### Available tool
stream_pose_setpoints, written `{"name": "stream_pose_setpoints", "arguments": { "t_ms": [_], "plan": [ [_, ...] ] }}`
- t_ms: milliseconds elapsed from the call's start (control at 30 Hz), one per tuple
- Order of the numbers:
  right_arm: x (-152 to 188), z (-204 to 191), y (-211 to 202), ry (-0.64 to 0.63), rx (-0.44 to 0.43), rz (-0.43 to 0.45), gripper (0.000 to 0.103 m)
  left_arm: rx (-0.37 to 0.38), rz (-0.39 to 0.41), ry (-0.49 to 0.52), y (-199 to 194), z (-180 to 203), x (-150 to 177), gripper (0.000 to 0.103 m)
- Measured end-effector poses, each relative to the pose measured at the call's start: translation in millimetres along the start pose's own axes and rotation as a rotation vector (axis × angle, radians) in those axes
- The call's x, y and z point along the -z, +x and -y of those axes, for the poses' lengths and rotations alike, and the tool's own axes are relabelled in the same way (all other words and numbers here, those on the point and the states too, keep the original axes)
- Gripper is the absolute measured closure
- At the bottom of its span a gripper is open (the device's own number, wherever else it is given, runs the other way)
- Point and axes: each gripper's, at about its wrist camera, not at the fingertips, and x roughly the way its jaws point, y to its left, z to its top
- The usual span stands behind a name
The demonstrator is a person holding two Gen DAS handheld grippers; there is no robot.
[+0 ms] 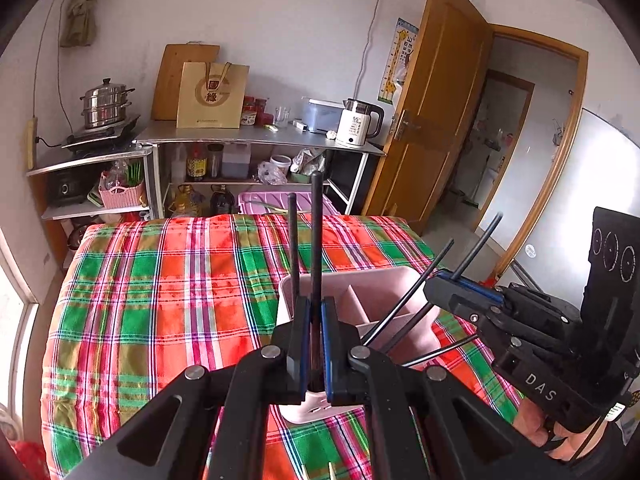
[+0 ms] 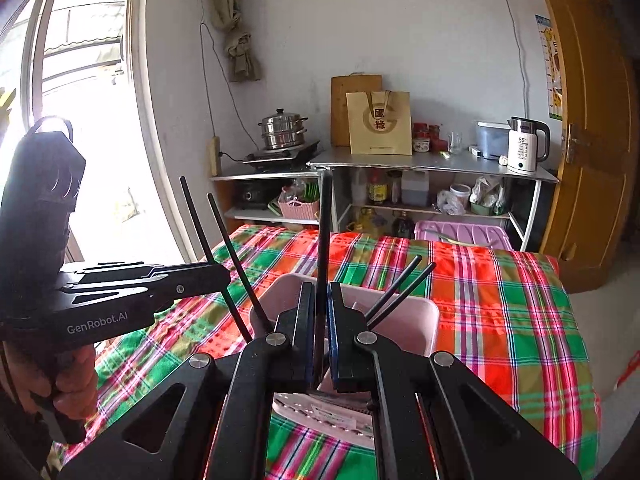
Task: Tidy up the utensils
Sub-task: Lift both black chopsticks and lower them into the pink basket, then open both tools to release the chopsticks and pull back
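While both grippers hang over pink utensil holder (image 1: 384, 300) on plaid cloth (image 1: 168, 300), L gripper (image 1: 316, 320) clamps dark chopsticks (image 1: 316, 240) upright, tips up. R gripper (image 2: 320, 312) pinches another dark chopstick (image 2: 324, 248), upright too. More chopsticks (image 2: 396, 288) lean inside holder compartments. Kettle (image 1: 356, 124) on rear counter (image 1: 256, 136).

A pale pink utensil holder (image 1: 384, 296) – boxy, with inner dividers forming compartments – is seen standing upright on the plaid cloth. Black chopsticks (image 1: 408, 296) are leaned inside it, tips slanting up to the right. Further black chopsticks (image 1: 316, 248) are held nearly upright above the holder's near-left corner – another pair (image 2: 324, 264) likewise over it.
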Motion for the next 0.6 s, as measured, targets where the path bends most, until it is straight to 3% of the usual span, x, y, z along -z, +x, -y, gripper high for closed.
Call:
{"name": "stream_pose_setpoints", "arguments": {
  "t_ms": [133, 400, 600],
  "plan": [
    [0.9, -0.5, -10.0, -0.005, 0.002, 0.006, 0.089, -0.001, 0.015, -0.009, -8.0, -1.1, 3.7, 0.098],
    [2.3, 1.1, -53.6, 0.013, 0.004, 0.064, 0.088, 0.010, 0.065, -0.009, -49.5, 5.3, 15.2, 0.094],
    [18.6, 4.8, -96.5, 0.021, 0.000, 0.100, 0.088, 0.015, 0.107, 0.006, -90.1, 17.7, 45.9, 0.093]
  ]
}}
